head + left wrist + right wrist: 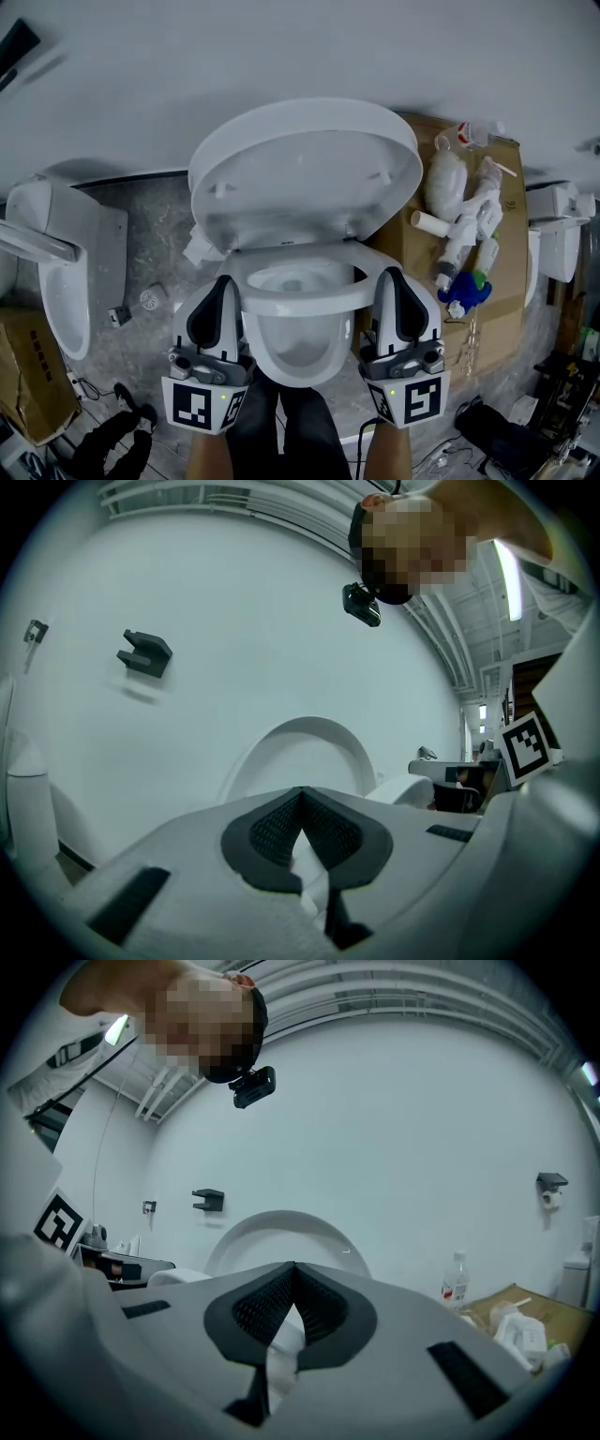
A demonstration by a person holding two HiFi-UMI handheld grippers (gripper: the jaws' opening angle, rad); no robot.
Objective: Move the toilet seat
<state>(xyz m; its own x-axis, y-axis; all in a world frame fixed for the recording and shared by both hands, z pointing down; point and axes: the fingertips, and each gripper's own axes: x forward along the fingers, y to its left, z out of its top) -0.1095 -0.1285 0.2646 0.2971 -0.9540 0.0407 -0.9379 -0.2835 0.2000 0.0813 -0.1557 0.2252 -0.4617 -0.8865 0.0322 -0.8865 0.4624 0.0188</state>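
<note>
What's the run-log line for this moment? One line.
left hand-held gripper: shut on toilet seat | right hand-held gripper: shut on toilet seat | lid: up
</note>
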